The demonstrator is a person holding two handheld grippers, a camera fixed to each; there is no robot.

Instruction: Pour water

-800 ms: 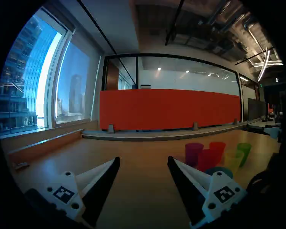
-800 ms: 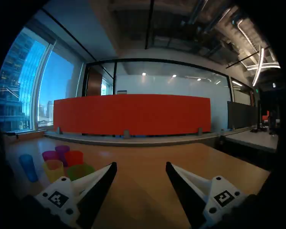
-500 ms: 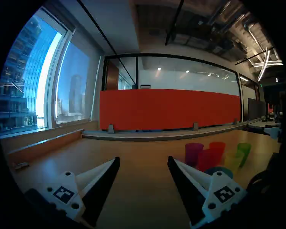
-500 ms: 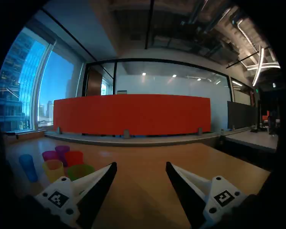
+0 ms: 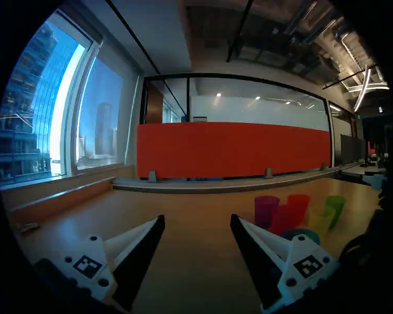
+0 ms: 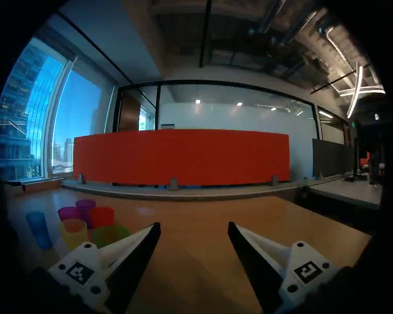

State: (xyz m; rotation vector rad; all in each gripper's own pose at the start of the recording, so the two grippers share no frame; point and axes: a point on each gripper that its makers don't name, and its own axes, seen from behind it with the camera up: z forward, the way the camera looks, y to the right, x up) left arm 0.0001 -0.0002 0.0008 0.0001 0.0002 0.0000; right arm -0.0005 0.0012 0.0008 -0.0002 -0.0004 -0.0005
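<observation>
Tabletop (image 5: pixel 186 205), cups (image 5: pixel 298 205) — left gripper (image 5: pixel 197 217), right gripper (image 6: pixel 193 225) agape

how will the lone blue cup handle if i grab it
The blue cup looks like translucent plastic, so it is probably light and a little squashy when squeezed. Tall and narrow, it may tip if nudged near the rim.

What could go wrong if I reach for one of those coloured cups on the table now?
1. The yellow cup, red cup and green cup stand bunched tight, so closing the open right gripper on one could topple its neighbours.
2. The green cup sits partly hidden behind that gripper's finger, so it may get bumped unnoticed.
</observation>
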